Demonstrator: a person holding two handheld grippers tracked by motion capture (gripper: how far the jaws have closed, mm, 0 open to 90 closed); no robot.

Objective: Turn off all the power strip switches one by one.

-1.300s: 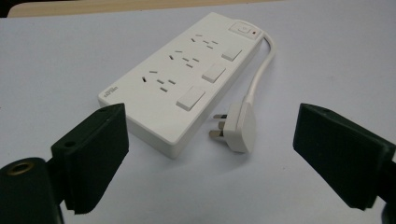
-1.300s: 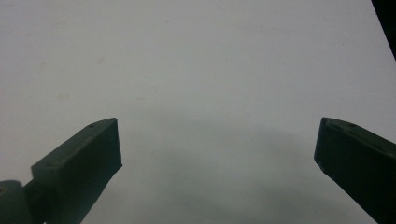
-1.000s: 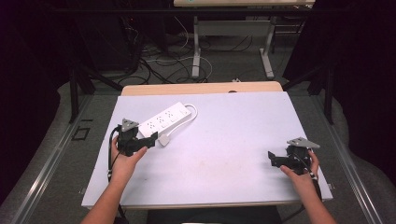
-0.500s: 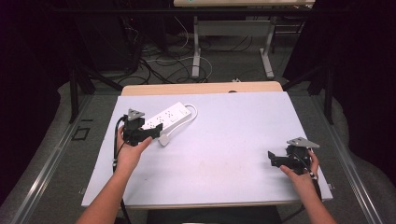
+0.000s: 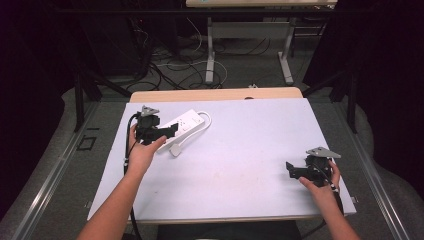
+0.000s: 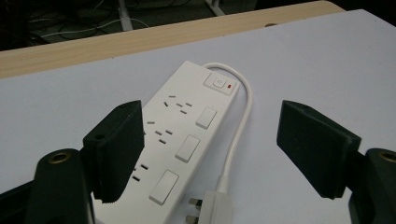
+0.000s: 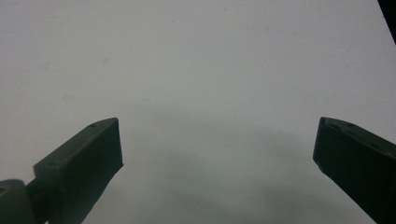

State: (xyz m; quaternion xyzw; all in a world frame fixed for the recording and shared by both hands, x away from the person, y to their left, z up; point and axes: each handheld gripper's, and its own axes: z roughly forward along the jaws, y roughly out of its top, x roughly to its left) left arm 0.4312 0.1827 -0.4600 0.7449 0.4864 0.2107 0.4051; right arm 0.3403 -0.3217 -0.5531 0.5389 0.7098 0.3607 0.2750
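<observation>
A white power strip point(image 5: 189, 121) point(image 6: 184, 135) lies at the table's far left, its cable point(image 6: 242, 122) looping back to a plug point(image 5: 176, 149) point(image 6: 215, 205) beside it. My left gripper point(image 5: 173, 131) point(image 6: 210, 149) hovers over the strip's near end. Its jaws have just been closing a little but still stand wide; the strip and cable lie below and between them, untouched. At the near right, a hand keeps my right gripper point(image 5: 290, 170) point(image 7: 218, 156) low over the bare white table top point(image 7: 210, 70), open with nothing between its jaws.
The white table top point(image 5: 240, 165) has a wooden strip point(image 5: 215, 94) along its far edge. Behind it on the floor are cables point(image 5: 165, 60) and another table's legs point(image 5: 210, 50). A metal rail point(image 5: 55, 175) runs along the left side.
My left hand has moved away from the near edge and up, from beside the power strip to over its near end. The right hand has stayed put.
</observation>
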